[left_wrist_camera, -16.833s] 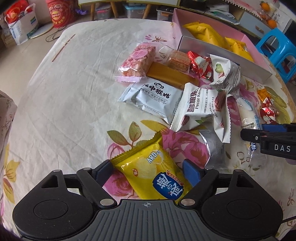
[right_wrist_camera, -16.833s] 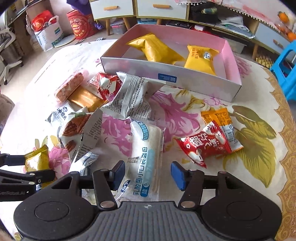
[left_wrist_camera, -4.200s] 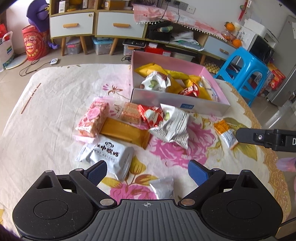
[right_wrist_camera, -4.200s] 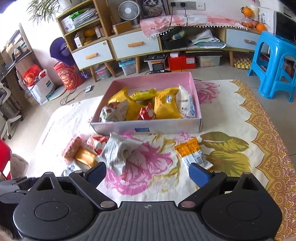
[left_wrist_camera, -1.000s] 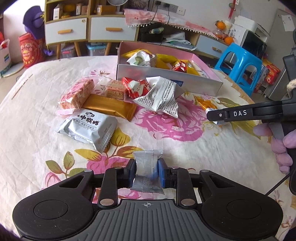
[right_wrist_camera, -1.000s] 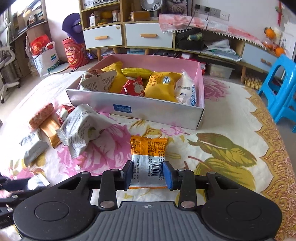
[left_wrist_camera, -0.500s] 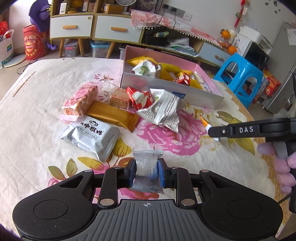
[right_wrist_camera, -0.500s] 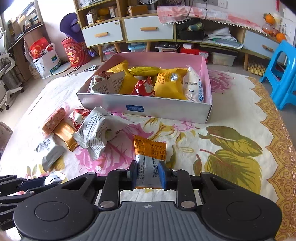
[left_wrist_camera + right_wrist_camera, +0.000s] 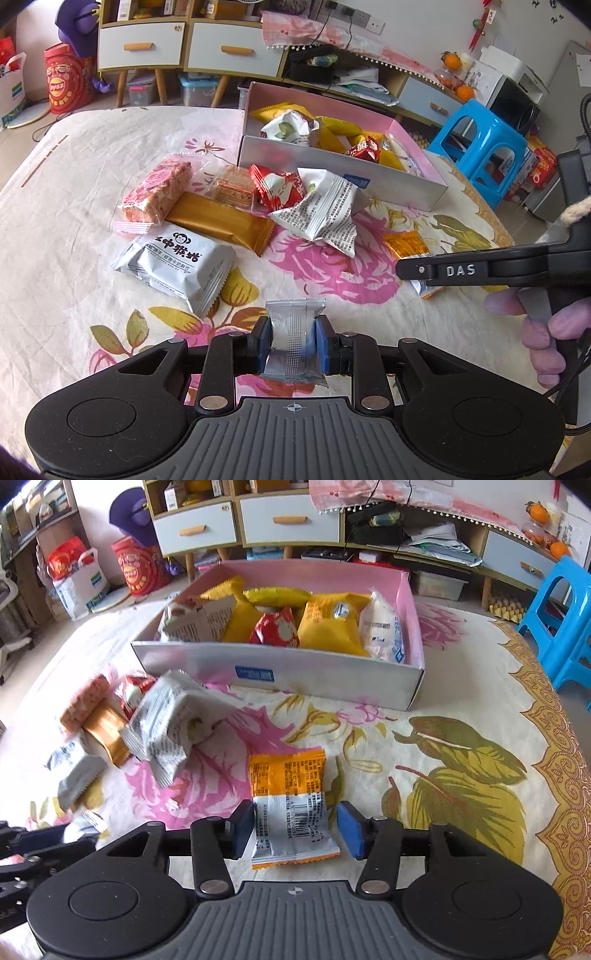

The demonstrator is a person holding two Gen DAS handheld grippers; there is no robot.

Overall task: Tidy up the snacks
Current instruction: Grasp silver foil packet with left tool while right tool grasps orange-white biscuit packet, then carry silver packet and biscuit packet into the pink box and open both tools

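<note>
The left gripper squeezes a small silver foil packet near the white monkey-face bag, while the right gripper, marked "DAS", is opening around an orange-and-white barcode packet lying near the pink box.

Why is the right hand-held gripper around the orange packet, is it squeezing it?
Apart. In the right wrist view the right hand-held gripper is opening, with gaps between its blue pads and the orange packet.

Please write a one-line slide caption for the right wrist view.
Right gripper opening around an orange snack packet on the floral cloth, pink box beyond.
</note>
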